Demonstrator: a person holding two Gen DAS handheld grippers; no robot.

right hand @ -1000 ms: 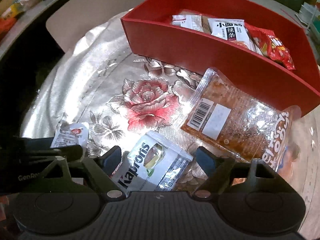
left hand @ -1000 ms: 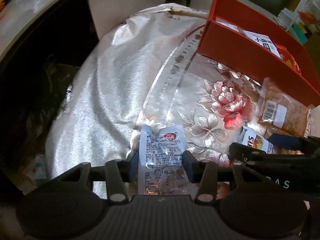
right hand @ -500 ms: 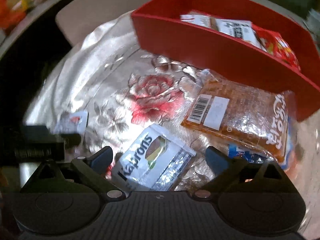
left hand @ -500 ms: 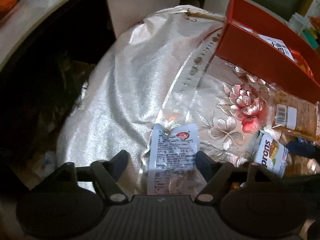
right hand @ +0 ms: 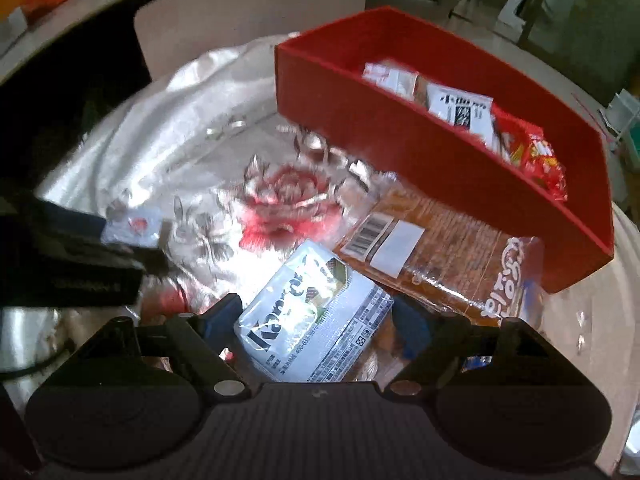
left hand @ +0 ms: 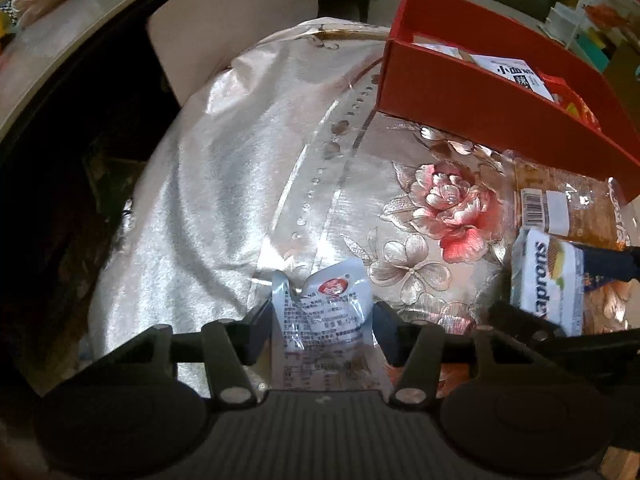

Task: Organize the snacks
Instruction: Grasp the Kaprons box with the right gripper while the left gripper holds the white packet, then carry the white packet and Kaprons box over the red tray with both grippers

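My left gripper (left hand: pixel 322 320) is shut on a small clear snack packet (left hand: pixel 320 316) with a red logo, at the table's near edge. My right gripper (right hand: pixel 316 320) is shut on a white Kaprons pack (right hand: pixel 312 312) and holds it above the floral cloth; that pack also shows in the left wrist view (left hand: pixel 548 280). A large orange-brown snack bag (right hand: pixel 440 260) lies on the cloth just behind it. The red box (right hand: pixel 400 128) stands at the back right with several packets inside.
The round table is covered by a shiny floral cloth (left hand: pixel 440 208) that drapes over the left edge (left hand: pixel 180 220). A beige chair back (left hand: pixel 224 32) stands behind the table. My left gripper's body shows dark at the left of the right wrist view (right hand: pixel 72 264).
My left gripper opened, then closed again on the small packet. My right gripper closed on the Kaprons pack and lifted it, tilting toward the red box.
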